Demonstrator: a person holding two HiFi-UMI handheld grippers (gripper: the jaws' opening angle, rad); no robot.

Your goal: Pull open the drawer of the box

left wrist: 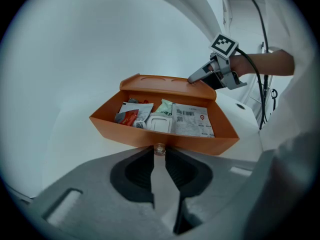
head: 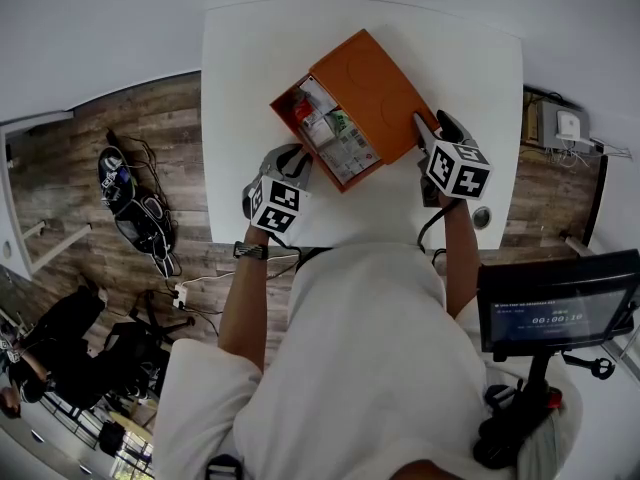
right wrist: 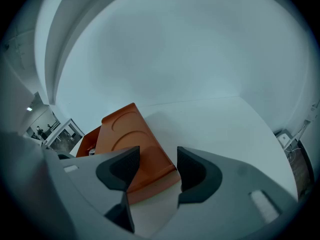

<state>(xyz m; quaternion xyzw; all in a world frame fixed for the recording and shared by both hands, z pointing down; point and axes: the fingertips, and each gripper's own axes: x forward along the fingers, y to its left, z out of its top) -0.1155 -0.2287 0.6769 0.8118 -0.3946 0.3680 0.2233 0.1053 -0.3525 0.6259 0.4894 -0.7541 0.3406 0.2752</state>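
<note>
An orange box (head: 372, 80) lies askew on the white table (head: 240, 78). Its drawer (head: 330, 133) stands pulled out toward me and holds several packets and a white case (left wrist: 159, 123). My left gripper (left wrist: 159, 152) is shut on the small clear knob (left wrist: 159, 148) at the middle of the drawer front (left wrist: 165, 140). My right gripper (head: 425, 133) rests against the box's right corner, its jaws open. In the right gripper view the box corner (right wrist: 150, 159) lies between the two fingers. The left gripper view shows the right gripper (left wrist: 196, 78) touching the box top (left wrist: 167, 86).
The table's near edge runs just in front of my body. A round cable hole (head: 482, 216) sits in the table at the right. A monitor (head: 555, 313) stands at the lower right. Bags and cables (head: 135, 208) lie on the wood floor to the left.
</note>
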